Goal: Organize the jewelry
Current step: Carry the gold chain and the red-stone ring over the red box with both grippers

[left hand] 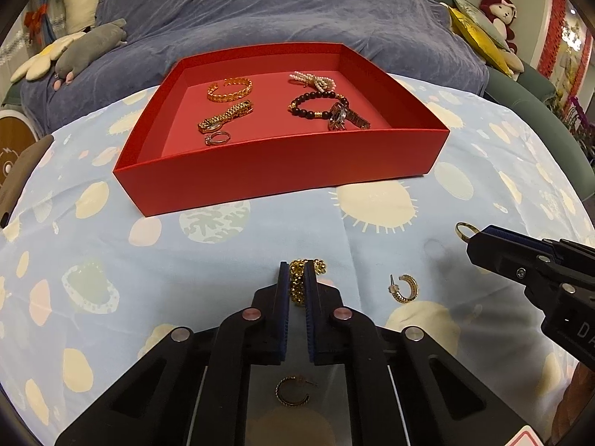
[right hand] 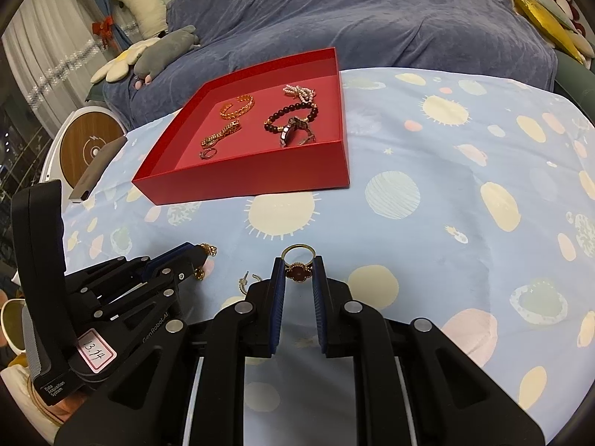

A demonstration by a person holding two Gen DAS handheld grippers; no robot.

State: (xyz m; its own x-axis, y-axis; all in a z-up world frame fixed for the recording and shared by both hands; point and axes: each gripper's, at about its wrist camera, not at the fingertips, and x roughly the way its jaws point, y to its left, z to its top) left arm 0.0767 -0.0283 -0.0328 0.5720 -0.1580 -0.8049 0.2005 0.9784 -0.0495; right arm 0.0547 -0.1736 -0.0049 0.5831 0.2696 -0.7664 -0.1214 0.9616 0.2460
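I am looking over a bed with a blue blanket (left hand: 282, 11), and in front of it a light blue cloth (left hand: 156, 260) with pale suns and planets is covering the surface where I am working. On this cloth the red box (left hand: 282, 163) is sitting open, well apart from my grippers. Inside it a gold cuff bracelet (left hand: 230, 89), a gold watch (left hand: 225, 116), a dark bead bracelet (left hand: 316, 106), a second watch (left hand: 344, 116), a pearl piece (left hand: 314, 80) and a small silver ring (left hand: 217, 138) are lying. My left gripper (left hand: 297, 282) is clenching on a gold chain ornament (left hand: 302, 278), which is resting on the cloth between the pads. My right gripper (right hand: 297, 271) is grasping a gold ring (right hand: 297, 265) with a dark red face, and the pads are pressing on its two sides. A gold hoop earring (left hand: 404, 289) is lying on the cloth between the two grippers, and another hoop earring (left hand: 293, 390) is lying under the left gripper.
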